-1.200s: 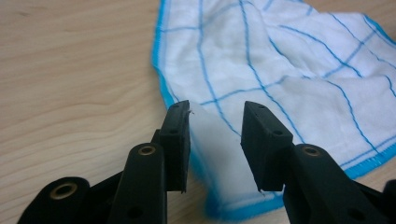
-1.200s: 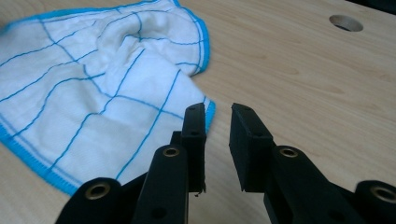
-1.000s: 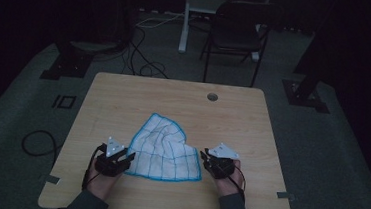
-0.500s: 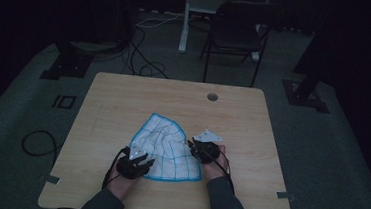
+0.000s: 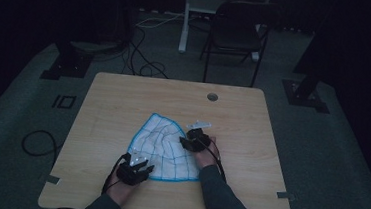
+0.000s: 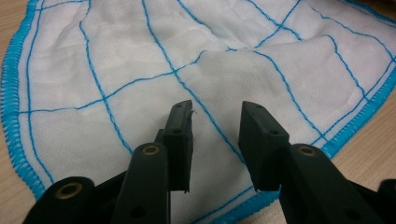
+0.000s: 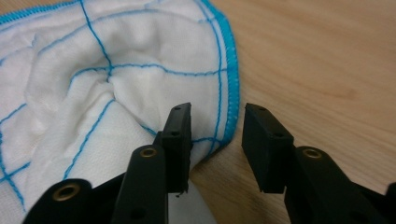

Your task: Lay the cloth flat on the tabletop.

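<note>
White cloth (image 5: 162,145) with a blue grid and blue stitched hem lies on the wooden table (image 5: 123,99), near the person's edge and about mid-width, partly rumpled, its far end rounded. Left gripper (image 5: 136,168) sits at the cloth's near left corner, by the hem. In the left gripper view the cloth (image 6: 196,70) spreads flat under and beyond that gripper (image 6: 215,119); jaws stand apart with a clear gap, have just been closing a little, pads not pressing on anything; fabric lies below the gap, not pinched. Right gripper (image 5: 190,140) sits at the cloth's right edge, farther up the table than the left one, grey plate on top. In the right gripper view the gripper (image 7: 217,121) straddles the hem: one jaw over the puckered cloth (image 7: 107,93), the other over bare table (image 7: 317,60), blue edge running between them. Its jaws have just been opening and stand parted, gripping nothing. Cloth bunches into a fold just ahead of that jaw. Both hands (image 5: 204,158) come in from the bottom in dark sleeves.
</note>
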`<state>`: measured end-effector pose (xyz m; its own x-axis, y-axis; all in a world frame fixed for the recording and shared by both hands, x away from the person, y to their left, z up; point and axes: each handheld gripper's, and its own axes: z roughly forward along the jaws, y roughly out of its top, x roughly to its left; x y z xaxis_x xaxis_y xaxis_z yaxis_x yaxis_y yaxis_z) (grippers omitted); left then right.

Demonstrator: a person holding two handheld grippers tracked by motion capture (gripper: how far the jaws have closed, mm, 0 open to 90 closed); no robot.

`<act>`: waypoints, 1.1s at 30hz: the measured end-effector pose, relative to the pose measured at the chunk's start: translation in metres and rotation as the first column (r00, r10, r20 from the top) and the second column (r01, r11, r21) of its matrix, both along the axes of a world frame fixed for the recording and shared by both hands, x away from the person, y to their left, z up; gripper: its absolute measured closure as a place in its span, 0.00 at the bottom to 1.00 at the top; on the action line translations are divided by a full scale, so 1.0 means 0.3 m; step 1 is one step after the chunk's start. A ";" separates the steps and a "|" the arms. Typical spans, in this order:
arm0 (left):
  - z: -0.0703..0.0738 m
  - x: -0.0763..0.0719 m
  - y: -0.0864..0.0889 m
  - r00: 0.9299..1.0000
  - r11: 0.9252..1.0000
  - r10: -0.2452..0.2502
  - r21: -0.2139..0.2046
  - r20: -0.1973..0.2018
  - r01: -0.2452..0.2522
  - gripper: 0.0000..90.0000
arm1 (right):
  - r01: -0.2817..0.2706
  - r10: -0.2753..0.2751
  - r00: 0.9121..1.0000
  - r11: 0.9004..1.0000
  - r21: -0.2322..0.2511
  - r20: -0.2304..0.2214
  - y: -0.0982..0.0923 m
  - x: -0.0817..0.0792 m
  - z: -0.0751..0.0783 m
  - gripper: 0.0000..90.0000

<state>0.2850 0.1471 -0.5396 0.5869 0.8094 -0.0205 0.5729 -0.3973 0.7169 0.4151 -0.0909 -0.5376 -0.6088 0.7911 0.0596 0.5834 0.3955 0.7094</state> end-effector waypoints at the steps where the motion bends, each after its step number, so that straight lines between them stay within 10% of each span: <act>1: 0.000 0.000 -0.001 1.000 1.000 0.001 0.006 0.001 -0.001 0.75 | -0.009 0.010 1.000 1.000 0.007 -0.012 0.002 0.004 0.001 0.78; 6: 0.006 0.007 0.010 1.000 1.000 -0.005 0.024 -0.005 0.005 0.89 | -0.008 0.008 1.000 1.000 -0.025 -0.005 0.010 0.017 0.018 0.96; 25: 0.026 0.080 0.114 0.998 0.992 0.065 0.112 -0.011 -0.063 0.96 | 0.044 -0.032 0.988 0.996 -0.073 0.153 -0.085 -0.010 0.197 0.97; 33: 0.026 0.077 0.136 0.996 0.989 0.092 0.115 -0.008 -0.091 0.93 | -0.041 0.042 0.996 0.999 -0.021 0.079 -0.063 -0.006 0.166 0.85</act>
<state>0.3083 0.1880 -0.5318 0.5103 0.8573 0.0680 0.6197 -0.4215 0.6621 0.4134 -0.1099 -0.4876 -0.6432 0.7657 -0.0054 0.5086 0.4325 0.7445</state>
